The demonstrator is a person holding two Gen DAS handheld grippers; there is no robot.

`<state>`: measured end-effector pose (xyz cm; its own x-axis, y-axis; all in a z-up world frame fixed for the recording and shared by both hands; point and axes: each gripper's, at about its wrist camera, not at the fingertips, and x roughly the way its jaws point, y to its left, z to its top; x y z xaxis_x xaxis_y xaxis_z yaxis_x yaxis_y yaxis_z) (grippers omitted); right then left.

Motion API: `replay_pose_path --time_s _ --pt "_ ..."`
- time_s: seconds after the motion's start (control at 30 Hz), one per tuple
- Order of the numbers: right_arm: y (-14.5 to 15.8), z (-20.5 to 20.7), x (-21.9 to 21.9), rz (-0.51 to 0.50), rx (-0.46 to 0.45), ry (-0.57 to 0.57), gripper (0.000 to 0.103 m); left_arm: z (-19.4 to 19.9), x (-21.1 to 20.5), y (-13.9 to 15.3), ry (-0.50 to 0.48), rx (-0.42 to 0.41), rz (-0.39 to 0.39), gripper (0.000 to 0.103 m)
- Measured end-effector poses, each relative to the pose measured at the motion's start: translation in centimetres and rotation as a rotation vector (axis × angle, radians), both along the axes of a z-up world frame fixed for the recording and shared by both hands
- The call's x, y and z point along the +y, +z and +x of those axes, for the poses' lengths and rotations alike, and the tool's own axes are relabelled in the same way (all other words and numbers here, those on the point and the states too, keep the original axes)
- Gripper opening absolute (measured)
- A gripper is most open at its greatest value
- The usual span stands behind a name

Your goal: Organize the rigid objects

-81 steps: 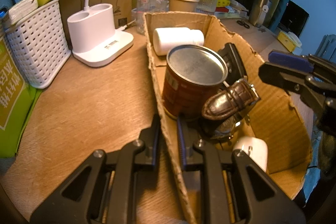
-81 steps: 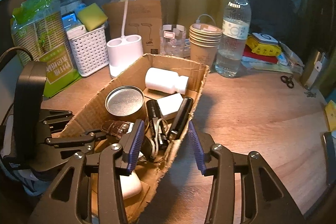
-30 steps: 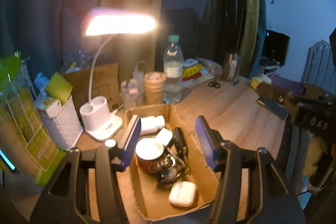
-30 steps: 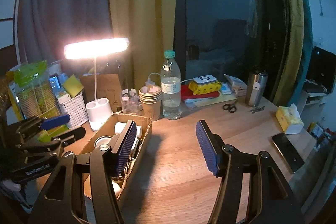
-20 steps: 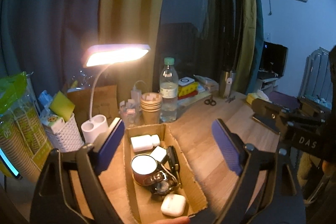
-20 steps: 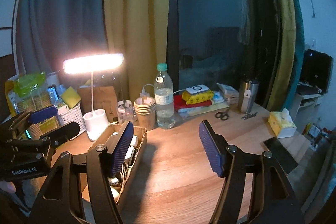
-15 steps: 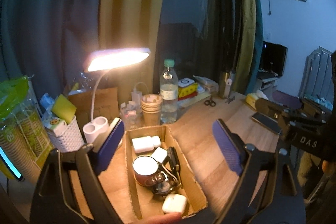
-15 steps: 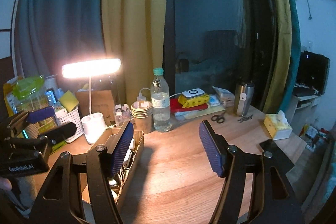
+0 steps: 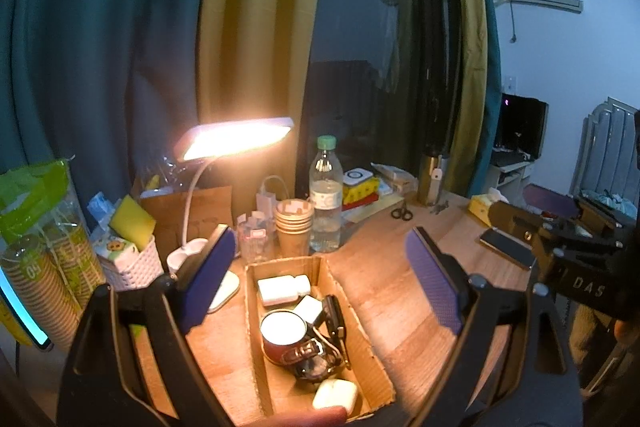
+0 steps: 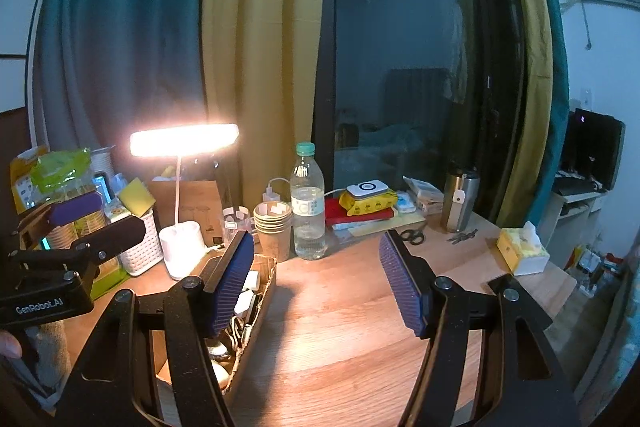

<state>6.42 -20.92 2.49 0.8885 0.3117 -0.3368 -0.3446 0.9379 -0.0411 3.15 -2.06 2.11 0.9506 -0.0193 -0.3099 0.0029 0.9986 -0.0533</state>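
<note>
Left of the open brown cardboard box [image 9: 320, 327] stands the white lattice basket [image 9: 132, 267]; inside the box lie a white pill bottle [image 9: 282, 289], a red metal tin [image 9: 282, 333], a brown-strapped watch [image 9: 308, 349] and a white earbud case [image 9: 335, 393]. Both the left claw [image 9: 320, 287] and right claw [image 10: 318, 285] hang spread and empty above the wooden table [image 10: 340, 327]. Sorting looks finished; next, probably withdraw.

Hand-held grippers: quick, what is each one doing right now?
Left hand-held gripper: open, holding nothing.
Right hand-held gripper: open, holding nothing.
</note>
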Motion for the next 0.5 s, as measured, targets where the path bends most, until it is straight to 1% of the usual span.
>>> replay_pose_path --time_s 0.5 --pt "-0.59 0.51 0.16 -0.01 0.022 0.006 0.069 0.0 0.02 -0.02 0.0 0.002 0.002 0.089"
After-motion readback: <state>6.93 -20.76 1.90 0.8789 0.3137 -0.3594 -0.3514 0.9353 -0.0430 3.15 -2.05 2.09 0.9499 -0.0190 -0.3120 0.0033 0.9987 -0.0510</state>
